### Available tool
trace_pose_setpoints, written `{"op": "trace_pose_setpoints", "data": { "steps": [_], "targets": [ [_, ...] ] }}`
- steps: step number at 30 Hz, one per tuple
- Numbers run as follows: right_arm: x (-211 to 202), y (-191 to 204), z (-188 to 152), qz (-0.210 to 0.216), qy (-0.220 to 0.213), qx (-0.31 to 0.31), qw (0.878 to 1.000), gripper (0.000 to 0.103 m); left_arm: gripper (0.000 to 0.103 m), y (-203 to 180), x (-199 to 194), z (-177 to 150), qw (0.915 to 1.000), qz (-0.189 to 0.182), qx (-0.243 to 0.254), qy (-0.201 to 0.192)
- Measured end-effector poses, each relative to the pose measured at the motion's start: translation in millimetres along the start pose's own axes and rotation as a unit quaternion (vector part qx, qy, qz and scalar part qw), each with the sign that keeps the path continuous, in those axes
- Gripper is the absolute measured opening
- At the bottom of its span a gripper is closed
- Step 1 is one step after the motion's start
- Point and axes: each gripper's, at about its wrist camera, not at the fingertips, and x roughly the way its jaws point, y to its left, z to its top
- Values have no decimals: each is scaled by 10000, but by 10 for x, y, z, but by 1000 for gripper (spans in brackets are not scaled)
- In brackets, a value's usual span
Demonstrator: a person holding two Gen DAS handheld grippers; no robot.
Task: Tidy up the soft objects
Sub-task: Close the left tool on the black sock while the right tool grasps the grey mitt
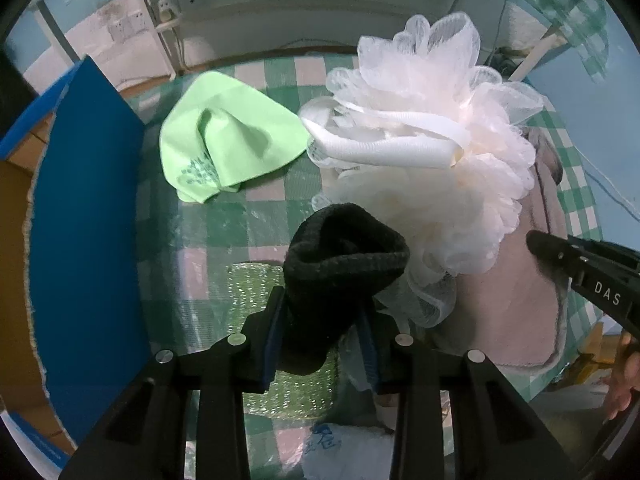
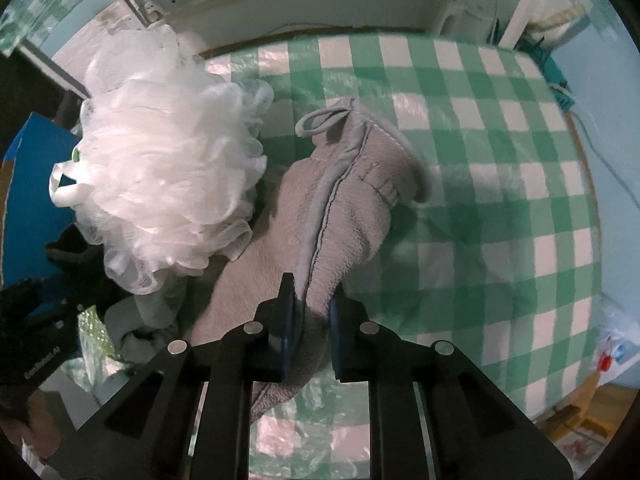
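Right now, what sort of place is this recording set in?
Probably a home room: a table under a green-and-white checked tablecloth against a wall, wall sockets, and a blue cardboard box beside the table.

We see a table under a green-and-white checked plastic cloth; on it lie a crumpled light-green cloth, a white mesh bath pouf and a grey towel.

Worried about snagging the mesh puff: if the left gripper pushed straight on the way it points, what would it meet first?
Probably not the puff: the left gripper already grips the black sock; past it lies the checked tablecloth.
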Motion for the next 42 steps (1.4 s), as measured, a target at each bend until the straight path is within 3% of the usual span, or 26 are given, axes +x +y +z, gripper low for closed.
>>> {"op": "trace_pose_setpoints", "data": {
  "steps": [13,27,42],
  "targets": [
    [-442,188,-297,-443,-538,-295,9971,14,34,35,-359,-94,9983,393,166,-407],
    [-870,90,-316,-185,-983,-393,9942,14,34,307,-808,-207,9964,407,-43,-745],
    [-1275,678,-266,297,-1334,-911,9864,14,34,800,-1184,-345,9916,595,-473,-1043]
  ]
}}
